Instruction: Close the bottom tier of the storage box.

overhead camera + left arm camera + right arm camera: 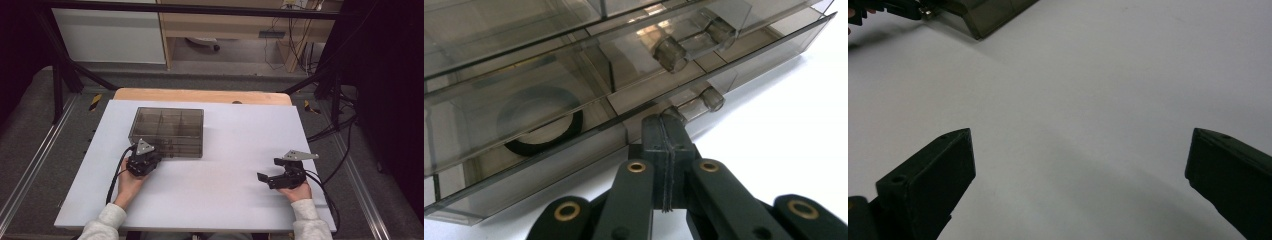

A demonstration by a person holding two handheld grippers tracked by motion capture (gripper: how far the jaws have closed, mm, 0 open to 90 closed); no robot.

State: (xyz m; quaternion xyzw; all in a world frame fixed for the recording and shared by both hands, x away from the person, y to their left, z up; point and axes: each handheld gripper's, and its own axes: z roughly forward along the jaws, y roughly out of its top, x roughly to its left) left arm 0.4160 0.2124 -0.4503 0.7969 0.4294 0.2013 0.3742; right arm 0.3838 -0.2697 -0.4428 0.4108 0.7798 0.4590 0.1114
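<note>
Knob (672, 114) half hidden behind pinching left gripper (667, 131); box (539, 75) cropped.

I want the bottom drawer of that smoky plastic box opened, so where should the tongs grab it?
Grip the small round knob on the lowest drawer front, coming level from the box's near side. It juts out as the only protruding handhold.
</note>
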